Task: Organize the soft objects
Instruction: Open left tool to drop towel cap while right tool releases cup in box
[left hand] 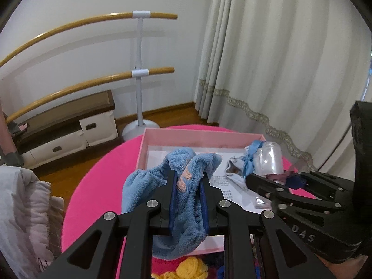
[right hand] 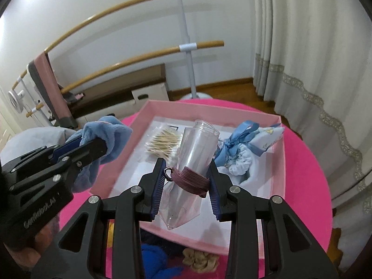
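Pink table (right hand: 307, 162): box (right hand: 209, 107) part-filled. Your left gripper (left hand: 187, 179) clamps towel (left hand: 148, 186), right gripper (right hand: 187, 174) clamps tube (right hand: 197, 148); scrunchies (right hand: 200, 261) remain outside.

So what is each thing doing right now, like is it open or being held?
left gripper: shut on the blue towel.
blue towel: bunched, lifted over the box.
right gripper: shut on the clear tube.
clear tube: held tilted, hair ties wrapped around it.
pink box: open, no lid on.
cotton swabs: lying in the box.
blue ribbon pouch: tied shut, in the box.
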A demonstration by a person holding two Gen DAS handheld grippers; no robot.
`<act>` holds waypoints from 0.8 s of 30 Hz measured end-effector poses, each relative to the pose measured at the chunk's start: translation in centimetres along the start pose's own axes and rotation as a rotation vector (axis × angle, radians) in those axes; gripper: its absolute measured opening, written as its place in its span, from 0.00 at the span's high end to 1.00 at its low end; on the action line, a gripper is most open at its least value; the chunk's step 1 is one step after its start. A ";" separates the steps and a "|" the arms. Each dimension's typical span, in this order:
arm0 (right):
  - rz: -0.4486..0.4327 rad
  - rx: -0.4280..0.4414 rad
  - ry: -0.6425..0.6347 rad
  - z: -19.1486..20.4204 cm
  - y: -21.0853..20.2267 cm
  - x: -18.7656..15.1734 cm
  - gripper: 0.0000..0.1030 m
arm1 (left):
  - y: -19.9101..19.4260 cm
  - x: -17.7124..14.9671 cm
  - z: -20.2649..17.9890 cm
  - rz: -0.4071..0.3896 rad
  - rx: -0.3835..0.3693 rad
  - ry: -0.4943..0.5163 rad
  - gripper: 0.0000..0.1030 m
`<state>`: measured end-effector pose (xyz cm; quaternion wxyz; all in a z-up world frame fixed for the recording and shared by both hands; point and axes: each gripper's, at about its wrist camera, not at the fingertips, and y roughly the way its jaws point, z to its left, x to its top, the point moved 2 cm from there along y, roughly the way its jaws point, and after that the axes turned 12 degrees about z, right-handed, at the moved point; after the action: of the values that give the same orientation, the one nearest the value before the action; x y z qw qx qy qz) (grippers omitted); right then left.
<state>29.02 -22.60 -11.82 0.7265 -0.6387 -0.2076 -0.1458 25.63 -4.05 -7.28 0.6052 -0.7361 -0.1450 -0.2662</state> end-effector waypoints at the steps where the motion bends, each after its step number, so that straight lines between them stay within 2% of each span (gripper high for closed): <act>1: 0.007 0.000 0.000 -0.1 0.4 0.1 0.69 | 0.5 0.2 0.0 0.010 -0.004 -0.001 0.85; 5: 0.039 -0.005 -0.002 -0.5 1.9 0.6 0.67 | 2.1 1.7 0.7 0.044 -0.034 -0.019 0.85; 10: 0.021 -0.007 0.022 -1.3 2.2 0.6 0.38 | 2.9 3.4 1.6 0.069 -0.025 -0.016 0.73; 13: 0.010 -0.017 0.047 -2.0 2.0 0.5 0.24 | 3.1 3.6 2.1 0.063 -0.008 -0.029 0.54; 14: 0.003 -0.016 0.059 -2.4 1.8 0.5 0.20 | 2.8 3.8 2.5 0.057 0.007 -0.044 0.43; 15: -0.009 -0.017 0.075 -2.8 1.4 0.3 0.12 | 2.6 3.9 2.8 0.049 0.009 -0.054 0.32; 17: -0.030 -0.007 0.098 -3.4 0.8 0.2 0.00 | 2.5 3.9 3.0 0.031 0.003 -0.068 0.18; 18: -0.041 0.001 0.104 -3.6 0.4 0.1 0.00 | 2.0 3.7 3.3 0.016 0.001 -0.079 0.13; 24: -0.092 -0.018 0.111 -3.2 -1.8 -0.8 0.00 | 0.0 1.3 3.1 -0.047 0.050 -0.082 0.06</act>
<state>27.83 -26.08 -10.91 0.7237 -0.6259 -0.1947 -0.2160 27.36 -1.17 -6.89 0.6107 -0.7274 -0.1935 -0.2460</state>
